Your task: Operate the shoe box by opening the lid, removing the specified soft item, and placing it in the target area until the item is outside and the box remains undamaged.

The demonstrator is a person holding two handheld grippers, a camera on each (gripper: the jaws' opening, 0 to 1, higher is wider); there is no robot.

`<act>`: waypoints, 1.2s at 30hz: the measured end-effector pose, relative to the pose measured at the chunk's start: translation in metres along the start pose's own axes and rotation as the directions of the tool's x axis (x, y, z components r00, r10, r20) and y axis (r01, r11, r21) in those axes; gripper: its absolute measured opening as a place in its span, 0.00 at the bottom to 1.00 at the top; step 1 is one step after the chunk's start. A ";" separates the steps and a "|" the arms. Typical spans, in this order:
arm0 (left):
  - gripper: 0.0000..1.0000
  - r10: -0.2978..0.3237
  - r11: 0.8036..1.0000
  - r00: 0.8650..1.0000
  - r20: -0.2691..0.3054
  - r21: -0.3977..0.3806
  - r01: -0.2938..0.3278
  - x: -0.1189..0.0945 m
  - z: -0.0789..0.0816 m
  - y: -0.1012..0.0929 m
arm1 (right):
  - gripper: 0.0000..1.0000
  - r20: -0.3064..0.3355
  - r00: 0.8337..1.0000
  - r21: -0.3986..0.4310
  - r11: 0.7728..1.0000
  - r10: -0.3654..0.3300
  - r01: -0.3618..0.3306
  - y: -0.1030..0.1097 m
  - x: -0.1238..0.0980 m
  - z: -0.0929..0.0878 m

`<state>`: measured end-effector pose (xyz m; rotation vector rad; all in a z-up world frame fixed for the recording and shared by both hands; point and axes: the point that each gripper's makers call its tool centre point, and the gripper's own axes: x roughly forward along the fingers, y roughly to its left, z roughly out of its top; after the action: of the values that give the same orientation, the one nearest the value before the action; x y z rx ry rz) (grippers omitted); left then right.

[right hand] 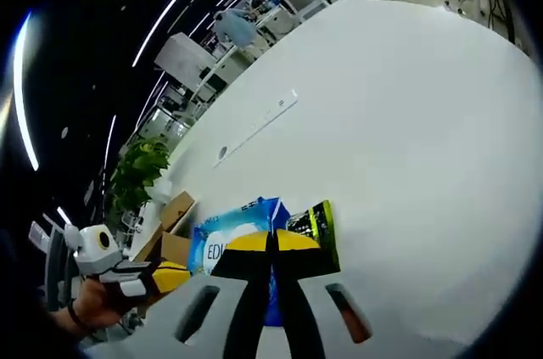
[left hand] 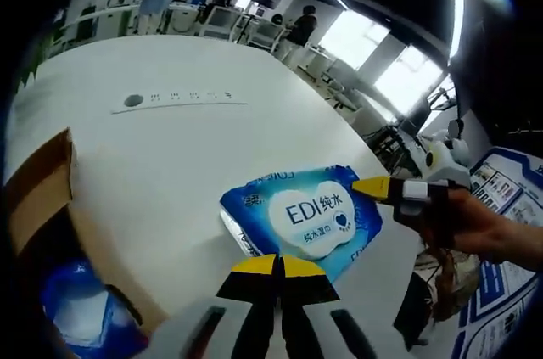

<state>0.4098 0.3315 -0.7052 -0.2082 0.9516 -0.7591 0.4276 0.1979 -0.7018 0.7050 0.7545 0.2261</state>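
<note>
Yellow-tipped jaws of the left claw [left hand: 277, 266] are sitting pressed together with nothing between them, just short of a blue pack of wet wipes [left hand: 301, 221] lying flat on the white counter [left hand: 170, 155]. From the right side of the left gripper view, the right claw [left hand: 372, 187] is touching the pack's far corner; its own view shows its jaws together at the pack's edge, beside a dark green-and-yellow packet [right hand: 312, 225], though whether they are pinching the wrapper cannot be told. The cardboard shoe box [left hand: 38, 193] is standing open nearby, another blue packet [left hand: 81, 312] inside. The pack appears already out, so the placing step seems to be in hand; next it probably needs releasing in the target area, clear of the box.
</note>
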 end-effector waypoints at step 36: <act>0.07 0.137 0.978 0.988 -0.064 0.166 -0.125 0.016 -0.012 0.025 | 0.03 -0.010 0.992 -0.093 0.988 -0.126 0.124 -0.026 0.003 0.000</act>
<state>0.4185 0.3415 -0.7343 0.0250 0.9600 -0.7218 0.4281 0.1795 -0.7208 0.5668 0.7954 0.1517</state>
